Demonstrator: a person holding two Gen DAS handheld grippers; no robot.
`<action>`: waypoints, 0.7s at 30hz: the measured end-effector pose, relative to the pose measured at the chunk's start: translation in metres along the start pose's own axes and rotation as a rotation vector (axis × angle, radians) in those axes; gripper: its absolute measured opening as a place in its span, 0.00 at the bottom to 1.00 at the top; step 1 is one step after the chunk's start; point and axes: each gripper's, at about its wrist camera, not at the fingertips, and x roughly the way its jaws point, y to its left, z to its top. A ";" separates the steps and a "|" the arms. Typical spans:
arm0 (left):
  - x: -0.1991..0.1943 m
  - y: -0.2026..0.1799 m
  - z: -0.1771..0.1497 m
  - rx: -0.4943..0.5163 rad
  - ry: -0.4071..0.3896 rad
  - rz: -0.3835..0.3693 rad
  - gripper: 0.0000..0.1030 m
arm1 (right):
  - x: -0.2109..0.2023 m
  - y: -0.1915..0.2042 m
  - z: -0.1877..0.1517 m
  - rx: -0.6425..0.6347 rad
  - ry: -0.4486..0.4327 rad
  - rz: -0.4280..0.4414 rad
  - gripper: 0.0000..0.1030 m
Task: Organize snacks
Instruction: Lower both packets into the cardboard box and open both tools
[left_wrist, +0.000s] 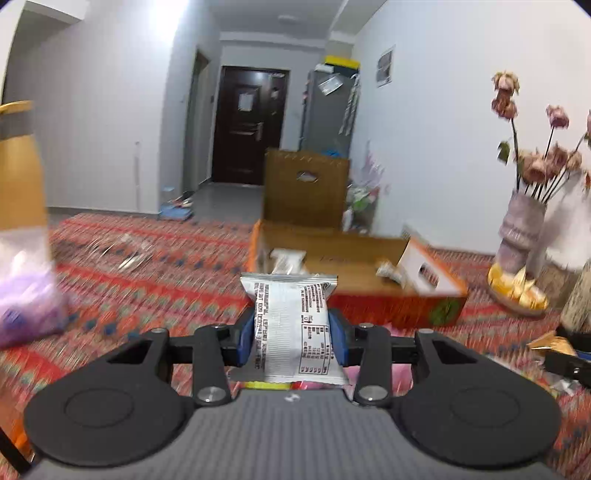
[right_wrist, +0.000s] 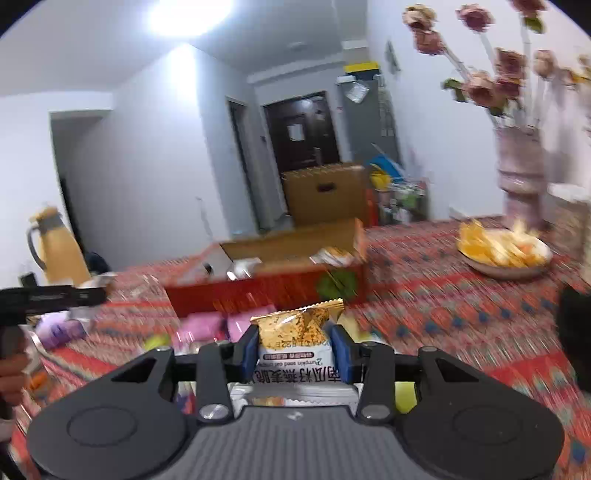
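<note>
Left wrist: jaws grasp one silver packet (left_wrist: 295, 325); right's, one golden packet (right_wrist: 295, 343).

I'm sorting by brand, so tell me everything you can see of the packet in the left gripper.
The silver-white packet is a small pillow-shaped foil wrapper with crimped ends and black printed text and tables. It stands upright, pinched at its middle between the blue pads of the left gripper, lifted above the patterned cloth.
</note>
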 end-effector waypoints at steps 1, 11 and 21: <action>0.011 -0.002 0.011 0.004 -0.005 -0.015 0.40 | 0.009 -0.002 0.011 0.005 0.000 0.024 0.39; 0.180 -0.028 0.104 0.052 0.102 -0.026 0.40 | 0.196 -0.027 0.138 0.123 0.146 0.157 0.39; 0.344 -0.022 0.105 -0.073 0.409 -0.075 0.40 | 0.396 -0.062 0.146 0.376 0.420 0.048 0.39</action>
